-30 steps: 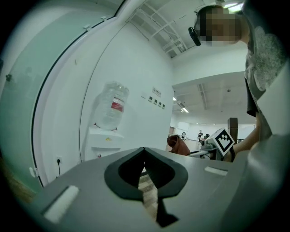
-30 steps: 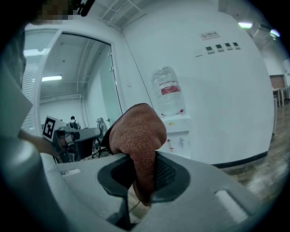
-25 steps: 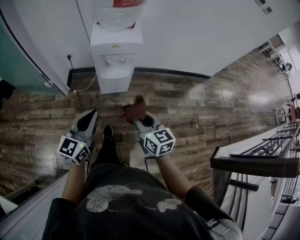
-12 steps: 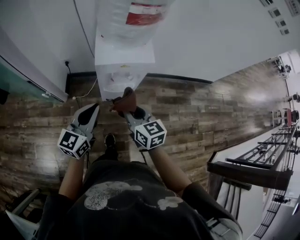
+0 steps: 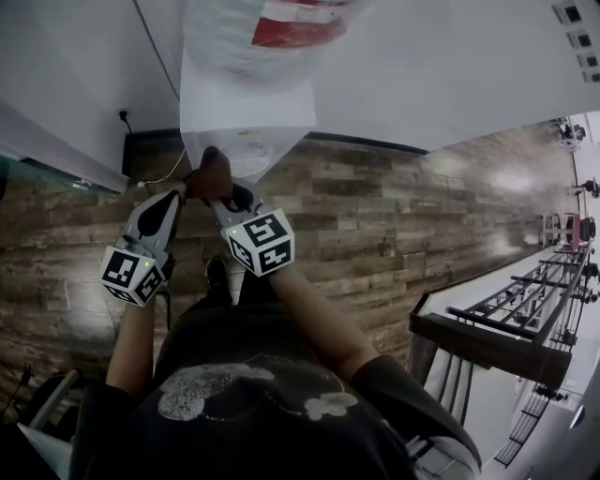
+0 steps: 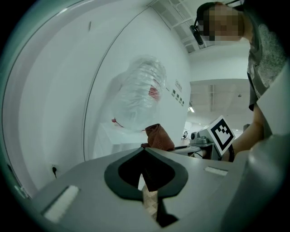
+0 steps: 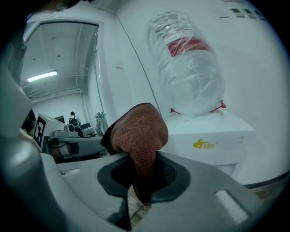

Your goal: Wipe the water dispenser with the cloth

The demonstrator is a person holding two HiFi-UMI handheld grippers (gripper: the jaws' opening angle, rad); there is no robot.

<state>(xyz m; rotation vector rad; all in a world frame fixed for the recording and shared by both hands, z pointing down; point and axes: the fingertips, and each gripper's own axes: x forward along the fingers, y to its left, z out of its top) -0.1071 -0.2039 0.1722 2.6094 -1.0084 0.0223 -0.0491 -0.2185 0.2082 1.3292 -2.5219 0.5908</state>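
1. Gripping a bunched brown cloth (image 7: 137,131), the right gripper (image 7: 141,183) has its jaws clamped on the cloth's lower part, and the rest bulges out above them.
2. The cloth is held up close in front of the white water dispenser (image 5: 246,117), near its front face on the person's left side. Whether cloth and dispenser touch cannot be told.
3. The left gripper (image 6: 145,152) has its jaws pressed together at the tips with nothing between them. It is also in front of the dispenser, just beside the right gripper on the person's left.
4. A clear bottle (image 5: 267,33) with a red label (image 5: 298,26) stands on top of the dispenser.
5. The dispenser stands against a white wall (image 5: 441,66) on a wood-plank floor (image 5: 375,216). Left of the dispenser, a cable (image 5: 159,178) runs from its base towards a socket (image 5: 123,114) on the wall.
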